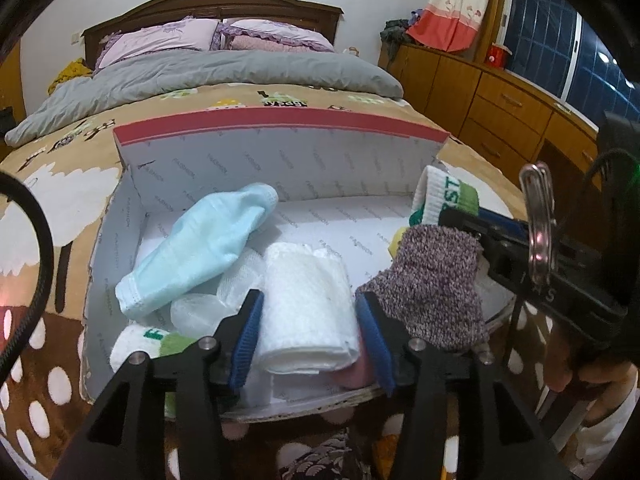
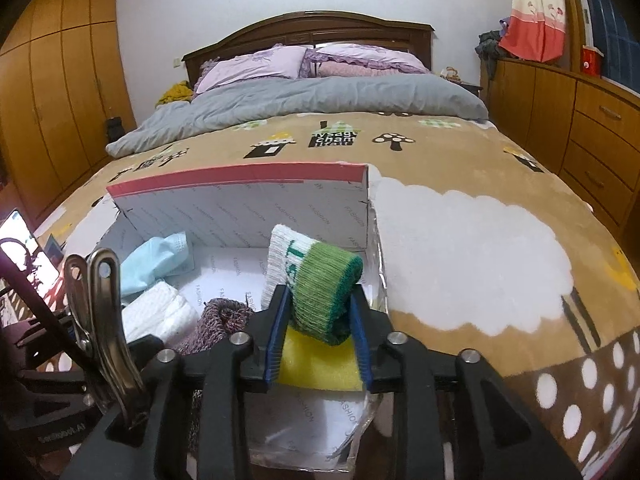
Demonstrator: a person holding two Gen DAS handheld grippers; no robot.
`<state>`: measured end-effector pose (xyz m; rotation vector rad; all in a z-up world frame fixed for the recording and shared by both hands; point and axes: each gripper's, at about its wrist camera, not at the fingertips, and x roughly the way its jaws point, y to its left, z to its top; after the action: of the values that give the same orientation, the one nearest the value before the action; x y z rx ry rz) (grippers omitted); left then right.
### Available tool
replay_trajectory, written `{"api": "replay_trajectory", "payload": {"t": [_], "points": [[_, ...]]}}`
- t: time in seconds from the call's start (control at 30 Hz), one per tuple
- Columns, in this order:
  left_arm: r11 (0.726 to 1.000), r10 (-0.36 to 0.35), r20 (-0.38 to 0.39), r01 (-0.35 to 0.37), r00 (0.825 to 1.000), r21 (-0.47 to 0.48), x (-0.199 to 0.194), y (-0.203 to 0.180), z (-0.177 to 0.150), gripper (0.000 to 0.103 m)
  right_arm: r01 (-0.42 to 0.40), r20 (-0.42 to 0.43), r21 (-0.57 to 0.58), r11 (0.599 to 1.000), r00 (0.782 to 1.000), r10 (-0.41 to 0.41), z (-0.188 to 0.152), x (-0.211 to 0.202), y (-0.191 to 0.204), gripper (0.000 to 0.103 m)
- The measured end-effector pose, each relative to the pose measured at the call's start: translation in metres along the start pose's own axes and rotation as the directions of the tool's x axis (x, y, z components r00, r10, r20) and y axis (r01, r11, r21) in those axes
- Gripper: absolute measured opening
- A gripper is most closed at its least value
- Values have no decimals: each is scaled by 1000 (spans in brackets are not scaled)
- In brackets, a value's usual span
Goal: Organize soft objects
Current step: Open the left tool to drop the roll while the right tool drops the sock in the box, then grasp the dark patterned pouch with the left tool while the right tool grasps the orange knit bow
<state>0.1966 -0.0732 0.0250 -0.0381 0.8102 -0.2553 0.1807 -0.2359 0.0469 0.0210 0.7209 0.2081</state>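
An open white cardboard box [image 1: 248, 168] with a red-edged lid stands on the bed [image 2: 460, 248]. My left gripper [image 1: 310, 338] is shut on a rolled white towel [image 1: 308, 304] just above the box's near wall. My right gripper [image 2: 320, 330] is shut on a rolled green and white sock [image 2: 320, 280] over the box's right end; that sock also shows in the left wrist view [image 1: 444, 196]. In the box lie a light blue cloth [image 1: 200, 248], a purple knit sock [image 1: 432, 280], a yellow sponge [image 2: 320, 364] and another green and white sock [image 1: 144, 340].
The box [image 2: 240, 208] sits on a tan patterned blanket. A grey duvet [image 2: 320, 100] and purple pillows [image 2: 256, 64] lie further up the bed. Wooden drawers [image 2: 592, 132] line the right wall and wardrobes [image 2: 60, 100] the left.
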Motion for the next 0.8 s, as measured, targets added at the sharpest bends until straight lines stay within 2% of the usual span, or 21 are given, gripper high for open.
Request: {"api": "replay_trajectory", "payload": {"t": [0.13,0.33,0.63,0.8], "points": [[1000,-4,20,4,1000,7,-10,-3,-1,60,1,19,-5,1000,1000,-1,1,-7,1,44],[1000,-8,36,8,999,-3,-26,-2,0,61,-6,76,-29,1000,997,8,2,-28,6,56],[1000,-18,54,18,998,-13,-57,4,-5,61,-22,113,-9,1000,993,23,-7,-63,14,57],[1000,5,52,-4,999,-16,-71,9,-14,61,-35,112,-1,999,993,34,-20,-80,22,57]]}}
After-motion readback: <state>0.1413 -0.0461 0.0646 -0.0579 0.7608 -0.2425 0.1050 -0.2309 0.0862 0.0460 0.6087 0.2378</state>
